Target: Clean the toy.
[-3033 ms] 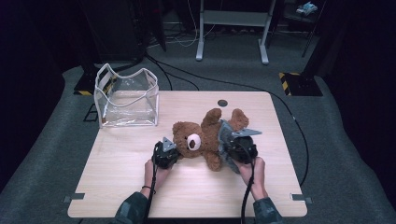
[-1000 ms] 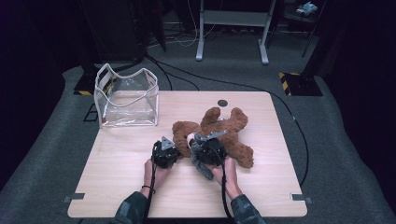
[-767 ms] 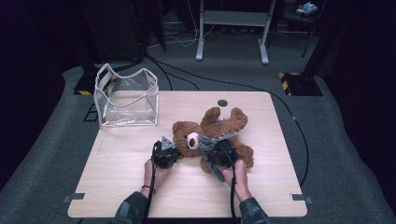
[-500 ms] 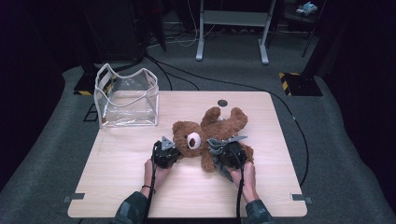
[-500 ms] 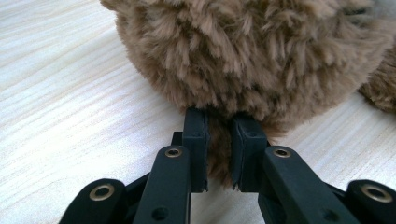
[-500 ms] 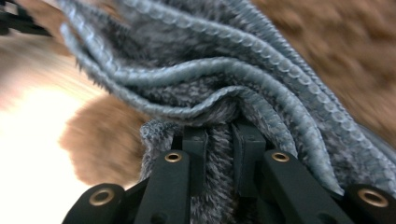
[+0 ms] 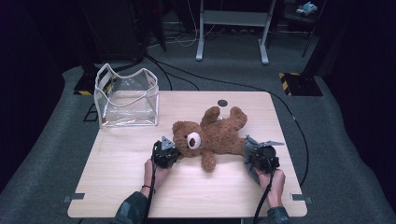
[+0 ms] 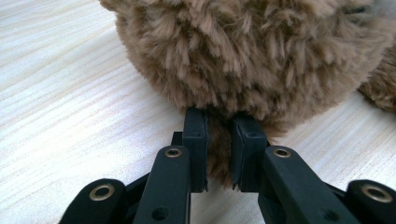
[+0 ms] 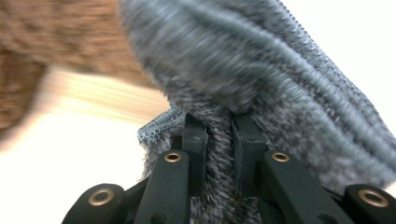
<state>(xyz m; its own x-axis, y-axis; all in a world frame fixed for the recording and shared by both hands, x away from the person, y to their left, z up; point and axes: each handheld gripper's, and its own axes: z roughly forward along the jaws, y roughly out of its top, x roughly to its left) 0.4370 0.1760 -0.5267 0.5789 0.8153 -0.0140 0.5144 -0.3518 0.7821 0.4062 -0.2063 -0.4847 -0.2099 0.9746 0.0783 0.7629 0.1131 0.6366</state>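
- Teddy bear (image 7: 212, 135): lying mid-bench, head fur pinched in left gripper (image 8: 219, 154).
- Grey knit garment (image 9: 261, 93): clamped in right gripper (image 9: 219, 154) beside bear's body.
- Risk: thin fur pinch slipping under pull.
- Risk: knit stretching, snagging on a limb.

A clear plastic bag (image 7: 126, 99) with white-trimmed edges stood upright and open at the far left corner of the light wooden counter (image 7: 121, 186). A small dark round disc (image 7: 222, 102) lay near the counter's far edge, right of centre and well apart from the bag. Grey carpet (image 7: 345, 154) surrounded the counter. Black cables (image 7: 196, 79) ran across the carpet beyond the far edge. A grey metal stand (image 7: 232, 28) stood farther back. Black and yellow striped floor blocks (image 7: 299, 83) lay at far right.
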